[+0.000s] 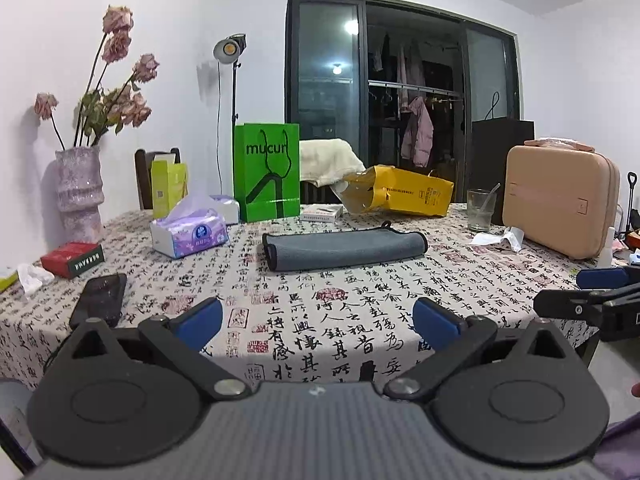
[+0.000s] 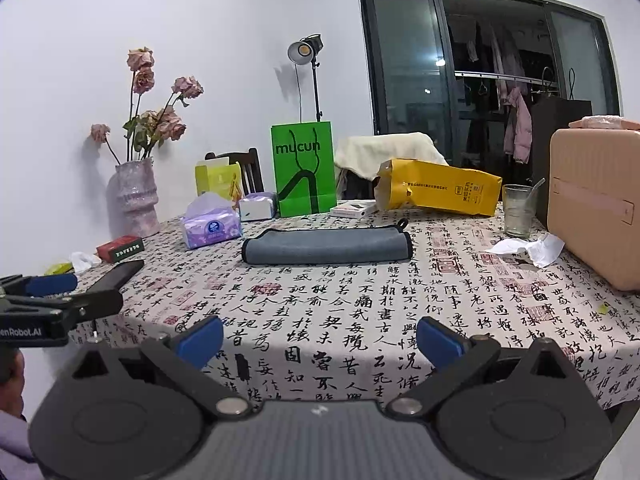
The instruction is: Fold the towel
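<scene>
A grey towel (image 1: 344,249) with black trim lies folded into a long flat strip on the calligraphy-print tablecloth (image 1: 320,320), toward the far middle of the table. It also shows in the right wrist view (image 2: 326,245). My left gripper (image 1: 318,322) is open and empty, held above the table's near edge, well short of the towel. My right gripper (image 2: 320,340) is open and empty, at the near edge too. The right gripper shows at the right of the left wrist view (image 1: 592,292), and the left gripper at the left of the right wrist view (image 2: 48,300).
Around the towel stand a tissue pack (image 1: 190,234), a green paper bag (image 1: 267,172), a yellow bag (image 1: 400,191), a glass (image 1: 481,210), a pink case (image 1: 560,204) and crumpled paper (image 1: 500,238). A vase (image 1: 78,192), red box (image 1: 72,259) and phone (image 1: 100,298) lie left.
</scene>
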The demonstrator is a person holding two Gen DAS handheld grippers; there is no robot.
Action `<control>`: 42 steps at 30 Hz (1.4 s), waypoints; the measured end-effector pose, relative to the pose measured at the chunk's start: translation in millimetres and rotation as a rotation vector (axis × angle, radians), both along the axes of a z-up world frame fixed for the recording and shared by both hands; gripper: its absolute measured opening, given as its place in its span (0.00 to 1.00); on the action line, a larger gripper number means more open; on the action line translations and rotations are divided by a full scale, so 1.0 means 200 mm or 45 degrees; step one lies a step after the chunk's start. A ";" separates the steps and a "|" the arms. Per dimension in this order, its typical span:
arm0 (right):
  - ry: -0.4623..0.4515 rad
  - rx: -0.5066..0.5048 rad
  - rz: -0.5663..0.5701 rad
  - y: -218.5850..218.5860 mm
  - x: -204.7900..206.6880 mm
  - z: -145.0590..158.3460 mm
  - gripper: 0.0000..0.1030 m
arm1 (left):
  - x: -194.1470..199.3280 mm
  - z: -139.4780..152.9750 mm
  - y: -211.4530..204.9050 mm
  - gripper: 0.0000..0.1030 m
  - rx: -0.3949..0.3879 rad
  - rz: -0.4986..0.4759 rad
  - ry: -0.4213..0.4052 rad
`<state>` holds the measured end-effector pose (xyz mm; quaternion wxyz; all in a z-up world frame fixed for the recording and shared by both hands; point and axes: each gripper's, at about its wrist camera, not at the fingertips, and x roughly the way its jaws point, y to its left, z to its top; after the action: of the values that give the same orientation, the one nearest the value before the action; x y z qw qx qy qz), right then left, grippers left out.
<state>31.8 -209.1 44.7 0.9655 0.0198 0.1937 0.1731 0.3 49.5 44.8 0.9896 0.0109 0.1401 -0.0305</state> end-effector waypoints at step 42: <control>-0.027 -0.003 -0.009 -0.06 -0.27 0.03 1.00 | -0.15 -0.01 0.04 1.00 -0.025 0.099 0.032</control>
<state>-21.5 -220.6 51.6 0.9681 0.0177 0.1834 0.1696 -28.9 58.3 42.4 0.9883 -0.0048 0.1523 0.0066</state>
